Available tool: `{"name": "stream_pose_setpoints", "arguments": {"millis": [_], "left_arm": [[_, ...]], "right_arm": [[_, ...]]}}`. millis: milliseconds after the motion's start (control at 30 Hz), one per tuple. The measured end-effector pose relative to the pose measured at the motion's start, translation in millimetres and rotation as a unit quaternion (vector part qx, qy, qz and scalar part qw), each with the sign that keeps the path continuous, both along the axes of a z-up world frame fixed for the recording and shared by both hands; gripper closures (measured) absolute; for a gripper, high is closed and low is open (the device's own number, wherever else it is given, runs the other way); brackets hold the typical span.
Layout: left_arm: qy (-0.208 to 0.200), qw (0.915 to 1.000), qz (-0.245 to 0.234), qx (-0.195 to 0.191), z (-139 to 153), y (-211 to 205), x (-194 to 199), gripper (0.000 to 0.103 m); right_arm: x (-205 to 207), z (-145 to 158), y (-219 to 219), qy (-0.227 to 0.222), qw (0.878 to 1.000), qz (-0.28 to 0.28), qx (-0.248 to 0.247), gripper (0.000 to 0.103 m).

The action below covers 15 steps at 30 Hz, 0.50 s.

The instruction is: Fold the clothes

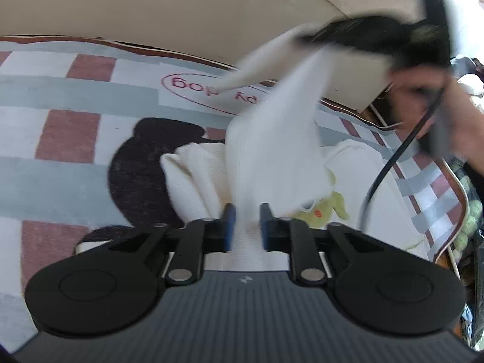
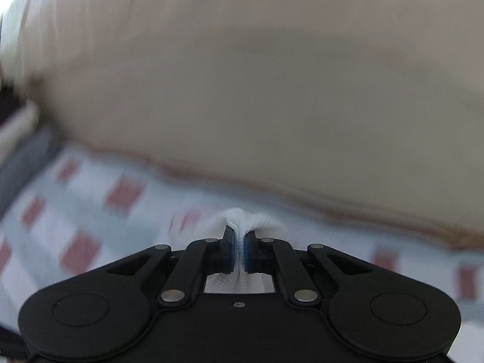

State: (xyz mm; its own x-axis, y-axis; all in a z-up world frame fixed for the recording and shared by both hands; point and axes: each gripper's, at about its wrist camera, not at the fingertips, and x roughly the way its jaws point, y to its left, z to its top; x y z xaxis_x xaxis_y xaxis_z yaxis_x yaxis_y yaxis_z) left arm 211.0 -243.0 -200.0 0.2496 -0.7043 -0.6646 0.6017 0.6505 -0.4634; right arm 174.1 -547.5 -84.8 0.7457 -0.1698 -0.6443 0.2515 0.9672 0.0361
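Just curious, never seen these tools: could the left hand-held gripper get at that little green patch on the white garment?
Probably yes. The green patch lies uncovered just beside the left hand-held gripper, but white cloth sits between its jaws, so it would have to drop that first.

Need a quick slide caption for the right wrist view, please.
Right tongs pinching a bunched fold of white knit garment above the checked blanket, background motion-blurred.

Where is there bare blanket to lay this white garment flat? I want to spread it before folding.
Free: the checked blanket on the left, between the beige headboard and the dark figure printed on it. Crowded: the right side, where the cream garment, the raised white garment, a black cable and the right gripper sit.
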Motion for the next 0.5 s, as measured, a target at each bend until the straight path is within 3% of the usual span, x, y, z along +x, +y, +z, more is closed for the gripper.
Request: {"name": "stream_pose_setpoints", "arguments": {"millis": [167, 267, 333, 400, 500], "left_arm": [[-0.045, 0.9975, 0.006, 0.054, -1, -7, -1, 0.065], [-0.050, 0.9961, 0.004, 0.073, -5, -7, -1, 0.061], [-0.039, 0.9961, 0.010, 0.079, -10, -7, 2, 0.061], [-0.034, 0.9953, 0.019, 0.089, -15, -6, 6, 0.061], [-0.035, 0.9941, 0.027, 0.099, -19, -6, 10, 0.061]], "right_arm": [[-87, 77, -12, -0.114, 0.989, -0.093, -0.033, 0.097], [-162, 87, -3, -0.142, 0.978, -0.145, -0.052, 0.097], [-212, 67, 10, -0.124, 0.975, -0.179, -0.042, 0.096], [-253, 35, 21, -0.084, 0.977, -0.194, 0.002, 0.095], [-284, -27, 35, 0.017, 0.976, -0.204, 0.068, 0.095]]}}
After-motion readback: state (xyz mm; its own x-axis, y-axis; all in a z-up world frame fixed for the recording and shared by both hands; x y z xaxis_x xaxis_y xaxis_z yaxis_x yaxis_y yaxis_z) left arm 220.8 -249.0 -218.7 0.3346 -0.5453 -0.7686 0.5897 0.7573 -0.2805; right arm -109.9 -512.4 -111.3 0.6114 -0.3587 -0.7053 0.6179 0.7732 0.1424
